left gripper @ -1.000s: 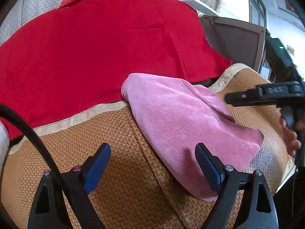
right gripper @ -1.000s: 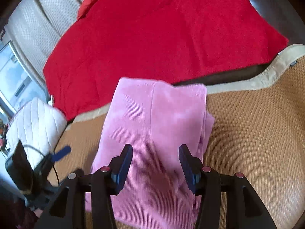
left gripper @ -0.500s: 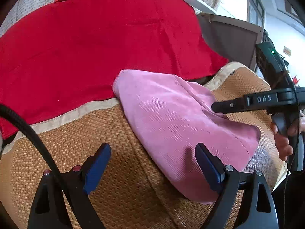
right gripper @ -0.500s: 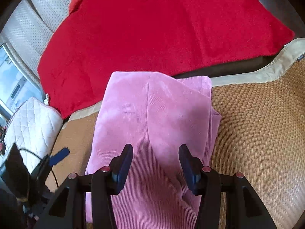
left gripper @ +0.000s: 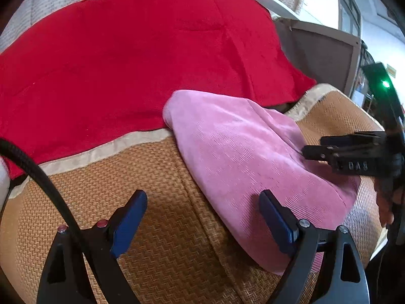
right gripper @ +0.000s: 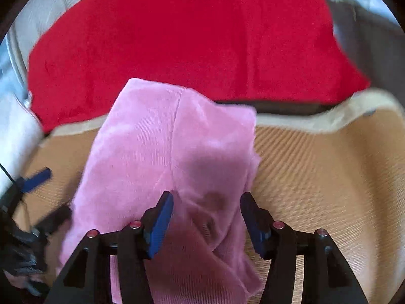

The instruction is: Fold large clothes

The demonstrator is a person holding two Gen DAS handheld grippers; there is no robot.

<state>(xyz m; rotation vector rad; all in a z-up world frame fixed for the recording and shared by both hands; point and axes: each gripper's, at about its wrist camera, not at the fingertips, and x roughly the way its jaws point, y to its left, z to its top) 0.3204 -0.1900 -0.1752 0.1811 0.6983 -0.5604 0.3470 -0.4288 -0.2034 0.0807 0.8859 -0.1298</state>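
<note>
A folded pink garment (left gripper: 253, 167) lies on a woven tan mat (left gripper: 157, 177), its far end overlapping a red blanket (left gripper: 141, 58) spread behind it. The left gripper (left gripper: 202, 223) hovers over the mat's near side, fingers spread wide — one blue pad (left gripper: 277, 224) sits above the garment's edge, gripping nothing. The right gripper (right gripper: 206, 224), also spread apart, hangs low over the garment's crumpled near end — whether its pads touch the cloth is unclear in the blurred view.
</note>
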